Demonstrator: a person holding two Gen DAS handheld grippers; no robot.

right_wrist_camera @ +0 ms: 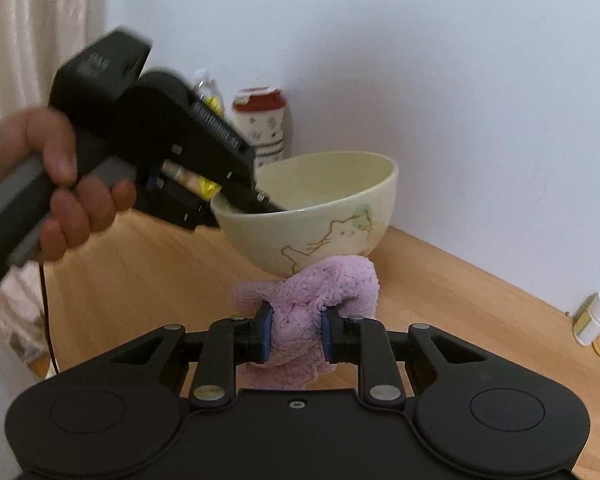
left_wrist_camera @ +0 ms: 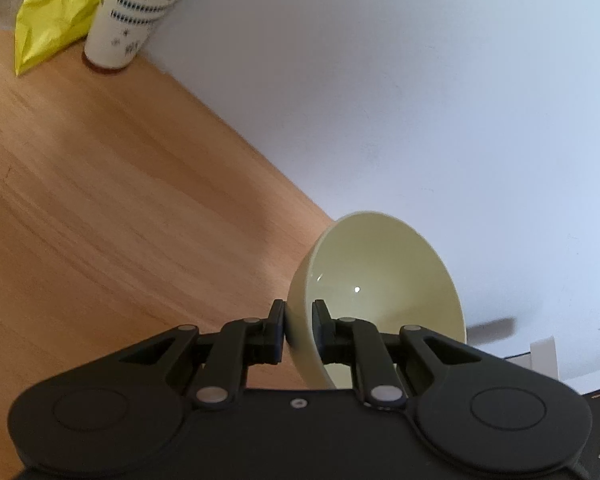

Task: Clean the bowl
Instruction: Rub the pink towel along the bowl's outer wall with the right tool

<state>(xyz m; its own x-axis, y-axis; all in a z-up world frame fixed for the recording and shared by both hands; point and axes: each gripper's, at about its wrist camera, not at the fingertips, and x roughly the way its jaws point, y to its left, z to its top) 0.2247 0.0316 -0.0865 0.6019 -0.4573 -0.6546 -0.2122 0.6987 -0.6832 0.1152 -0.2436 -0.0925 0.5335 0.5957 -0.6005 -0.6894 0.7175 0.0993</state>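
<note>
A pale cream bowl [left_wrist_camera: 376, 276] is pinched at its rim by my left gripper [left_wrist_camera: 299, 322], one finger outside the wall and one inside. In the right wrist view the same bowl [right_wrist_camera: 320, 216], with a line drawing on its side, hangs above the wooden table with the left gripper [right_wrist_camera: 256, 200] clamped on its near-left rim; a person's hand [right_wrist_camera: 72, 200] grips the handle. My right gripper [right_wrist_camera: 296, 334] is shut on a fluffy pink cloth [right_wrist_camera: 320, 288], which sits just below and in front of the bowl's base.
The wooden table [left_wrist_camera: 100, 200] runs along a white wall. A patterned white cup with a red base [left_wrist_camera: 136, 12] and a yellow bag [left_wrist_camera: 48, 12] stand at the far end. A small white bottle [right_wrist_camera: 596, 316] lies by the wall at right. A curtain [right_wrist_camera: 32, 40] hangs at left.
</note>
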